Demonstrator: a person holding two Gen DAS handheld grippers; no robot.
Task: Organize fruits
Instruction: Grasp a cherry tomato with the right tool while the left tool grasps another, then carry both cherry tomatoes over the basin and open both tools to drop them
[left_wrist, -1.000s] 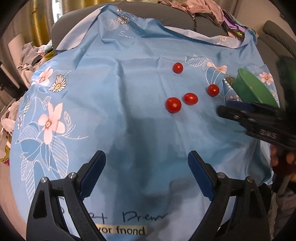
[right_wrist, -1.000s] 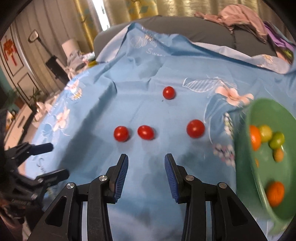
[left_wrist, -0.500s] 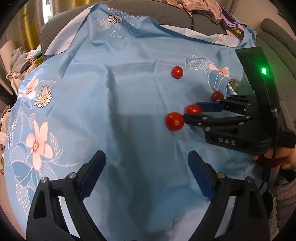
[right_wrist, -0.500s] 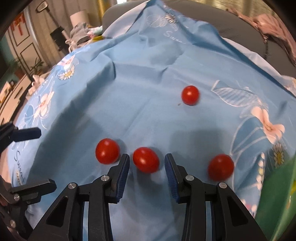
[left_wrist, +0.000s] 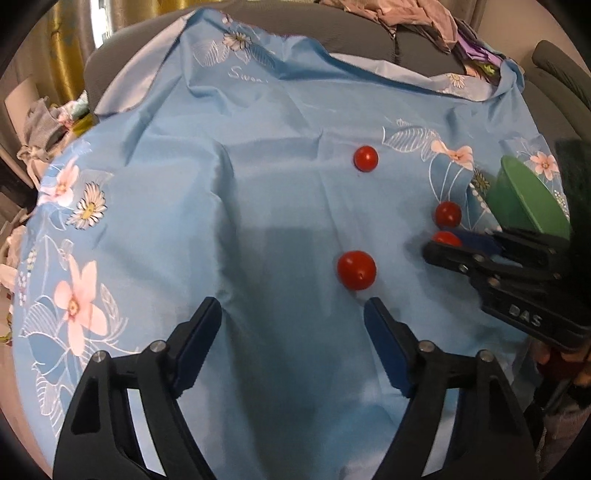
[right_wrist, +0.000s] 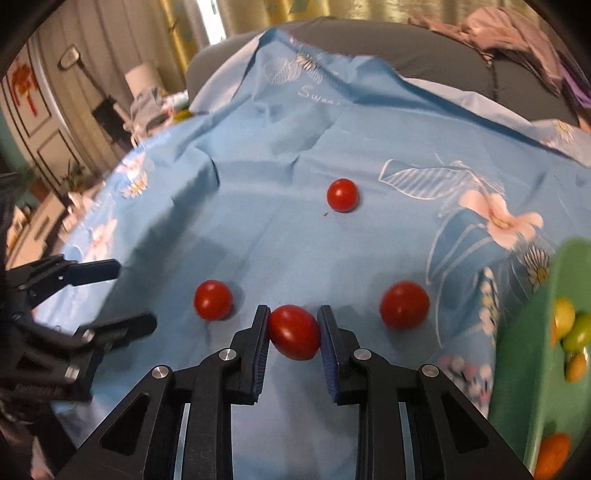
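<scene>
Right gripper (right_wrist: 293, 334): blue pads pressed on both sides of an oval tomato (right_wrist: 293, 332) — grasping it, low over the cloth (right_wrist: 258, 206).
Left gripper (left_wrist: 293, 332): spread wide and empty, with a round tomato (left_wrist: 356, 269) just past its tips at 1 o'clock.
Other fruit: one tomato (right_wrist: 404, 304) at 3 o'clock of the held one, another (right_wrist: 342, 195) farther off at 12 o'clock.
Bowl (right_wrist: 535, 332): green, at the right edge, already holding yellow, green and orange fruit — the likely destination.
Doing it well: squeeze lightly, since the skin looks thin; lift straight up before swinging right, clearing the neighbouring tomato and the bowl's rim.
Writing: "DAS" on the right gripper's body in the left view; "Swee…" printed on the cloth, the rest unreadable.
</scene>
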